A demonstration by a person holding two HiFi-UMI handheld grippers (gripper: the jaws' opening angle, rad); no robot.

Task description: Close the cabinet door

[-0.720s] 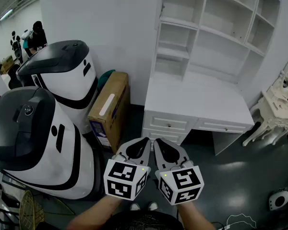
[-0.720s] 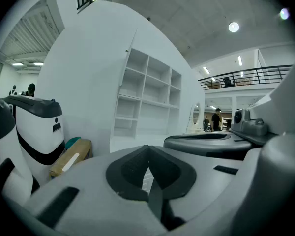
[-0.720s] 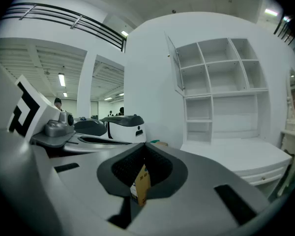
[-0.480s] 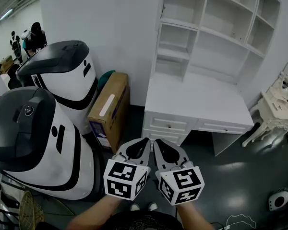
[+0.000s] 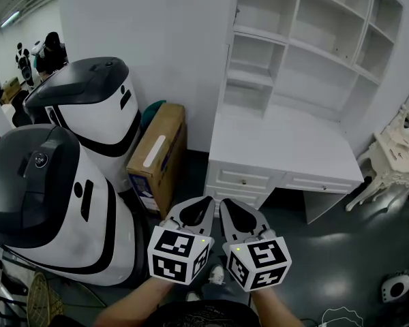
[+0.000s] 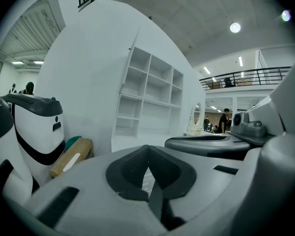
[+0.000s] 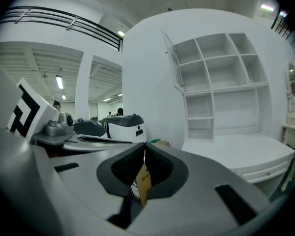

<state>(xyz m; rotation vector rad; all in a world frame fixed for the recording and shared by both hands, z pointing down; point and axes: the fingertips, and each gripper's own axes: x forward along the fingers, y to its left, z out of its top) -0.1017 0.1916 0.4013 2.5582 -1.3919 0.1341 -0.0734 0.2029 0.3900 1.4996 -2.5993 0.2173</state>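
Observation:
A white shelf cabinet stands on a white desk ahead of me. Its narrow door hangs open at the upper left of the shelves and shows edge-on in the head view. My left gripper and right gripper are held side by side low in front of me, well short of the desk. Both point toward the cabinet. The left gripper has its jaws together with nothing between them. The right gripper is also shut and empty; the brown seen in its slit is the box beyond.
Two large white-and-black machines stand to the left, with a tilted cardboard box between them and the desk. The desk has drawers. An ornate white piece of furniture is at the right. People stand far back left.
The head view has shifted slightly, so the desk sits a little further right. Both grippers stay side by side and shut.

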